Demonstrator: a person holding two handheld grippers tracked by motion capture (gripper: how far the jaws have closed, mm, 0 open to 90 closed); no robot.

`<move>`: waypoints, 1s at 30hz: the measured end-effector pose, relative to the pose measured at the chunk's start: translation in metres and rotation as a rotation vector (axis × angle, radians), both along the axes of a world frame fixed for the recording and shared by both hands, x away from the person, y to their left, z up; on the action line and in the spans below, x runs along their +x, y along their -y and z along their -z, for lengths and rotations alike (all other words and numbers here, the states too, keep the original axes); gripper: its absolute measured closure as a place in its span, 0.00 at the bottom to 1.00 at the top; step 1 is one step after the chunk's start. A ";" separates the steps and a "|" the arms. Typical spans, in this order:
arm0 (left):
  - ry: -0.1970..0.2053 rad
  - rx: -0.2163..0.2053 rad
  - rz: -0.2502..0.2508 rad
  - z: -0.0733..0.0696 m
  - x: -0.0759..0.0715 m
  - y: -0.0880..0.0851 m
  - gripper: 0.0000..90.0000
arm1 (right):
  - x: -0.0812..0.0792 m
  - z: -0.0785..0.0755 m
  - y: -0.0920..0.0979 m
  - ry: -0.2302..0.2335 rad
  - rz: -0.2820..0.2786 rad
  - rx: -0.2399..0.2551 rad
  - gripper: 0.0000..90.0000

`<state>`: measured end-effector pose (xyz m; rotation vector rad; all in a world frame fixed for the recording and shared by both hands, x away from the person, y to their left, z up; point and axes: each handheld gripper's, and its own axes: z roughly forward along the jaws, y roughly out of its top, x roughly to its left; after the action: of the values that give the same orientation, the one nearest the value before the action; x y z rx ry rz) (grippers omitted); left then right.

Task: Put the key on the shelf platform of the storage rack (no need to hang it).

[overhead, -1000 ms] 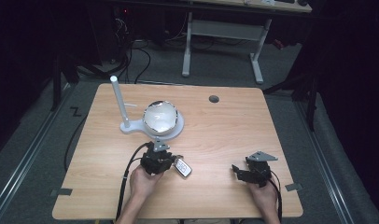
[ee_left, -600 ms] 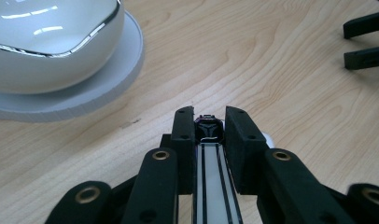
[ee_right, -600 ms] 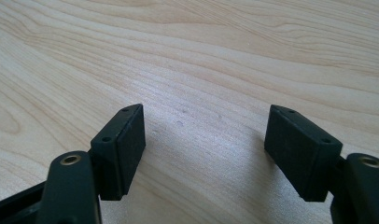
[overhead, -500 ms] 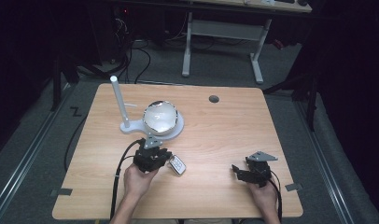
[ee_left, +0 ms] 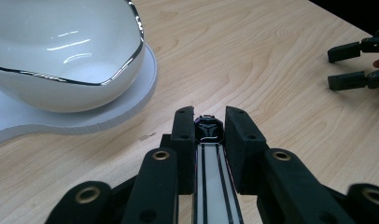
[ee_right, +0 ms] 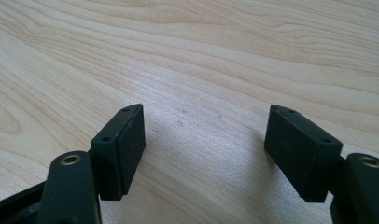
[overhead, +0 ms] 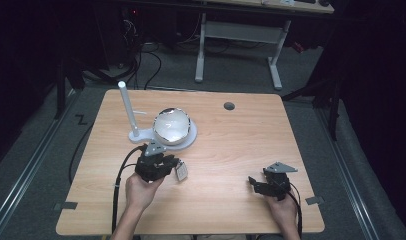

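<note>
I have the left gripper clamped on a small flat white-and-black key fob; in the left gripper view the fob runs lengthwise between the two black pads, which press on its edges, its dark tip poking out just past them. In the high view that gripper sits left of centre in the lower half of the frame, with the fob sticking out to its right, apparently off the light wooden tabletop, though I can't be sure of the gap from above. Just above it in the frame stands the glossy white bowl with a silver rim, resting on the round end of a white stand whose thin white post rises at the upper left. The right gripper rests low at the lower right of the frame, well apart from all that; its own view shows the jaws spread wide over bare wood with nothing between them.

I judge the pick is done and the carry is in hand, most likely toward the bowl. Next I need to lift enough to clear the silver rim, bring the fob over the bowl's hollow, then release gently so it doesn't knock the bowl off its stand
</note>
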<state>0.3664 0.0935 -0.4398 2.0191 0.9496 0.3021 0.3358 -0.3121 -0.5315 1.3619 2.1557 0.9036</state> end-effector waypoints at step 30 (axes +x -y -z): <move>0.037 -0.023 -0.043 -0.037 0.013 -0.027 0.83 | 0.000 0.000 0.000 0.000 -0.001 0.000 0.33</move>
<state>0.3791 0.1207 -0.4025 1.9678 0.9702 0.3499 0.3358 -0.3122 -0.5315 1.3607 2.1562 0.9037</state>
